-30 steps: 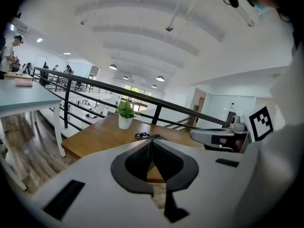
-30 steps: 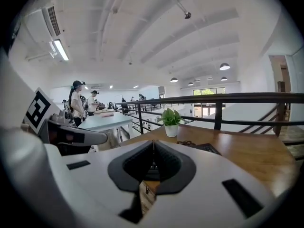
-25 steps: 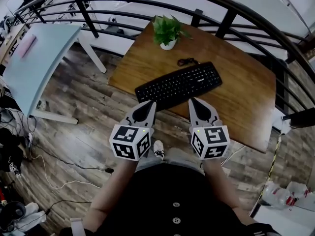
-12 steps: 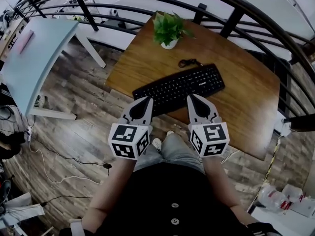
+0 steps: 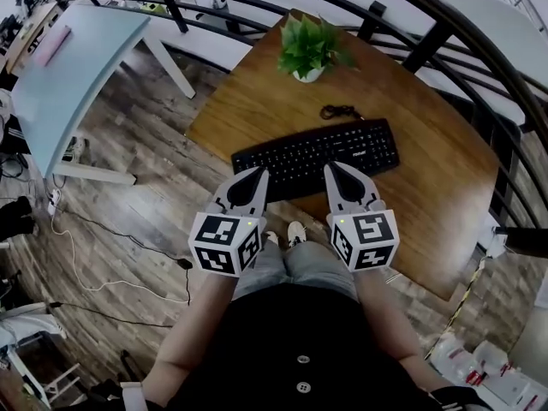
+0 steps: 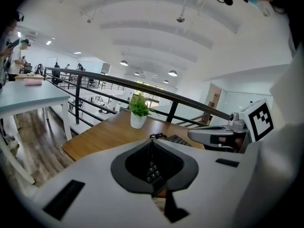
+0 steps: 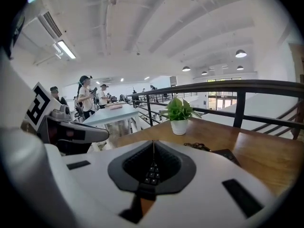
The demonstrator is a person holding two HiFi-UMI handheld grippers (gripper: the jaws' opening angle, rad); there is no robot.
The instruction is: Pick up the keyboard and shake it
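Advanced toward the wooden table point(image 5: 257, 101): over the last second the person has stepped in, so both gripper tips now overlap the near edge of the keyboard point(image 5: 318, 155) in the head view. Its keys newly fill the gap behind the jaws in the left gripper view point(image 6: 152, 169) and the right gripper view point(image 7: 151, 172).

Nearest, the left gripper point(image 5: 253, 181) and right gripper point(image 5: 339, 176) are held side by side. Each has its jaws pressed tip to tip and grips nothing.

At 12 o'clock from them, the keyboard lies flat on the table, its long axis running roughly 8 to 2 o'clock. It appears to rest wholly on the wood.

Just beyond it, at 12 o'clock, sits a small coiled cable point(image 5: 339, 111). Farther along the same line is a potted plant point(image 5: 310, 48), and then the railing point(image 5: 428, 45).

Judgement: the approach is nearly closed, but the jaws would need to part before either could take the keyboard.
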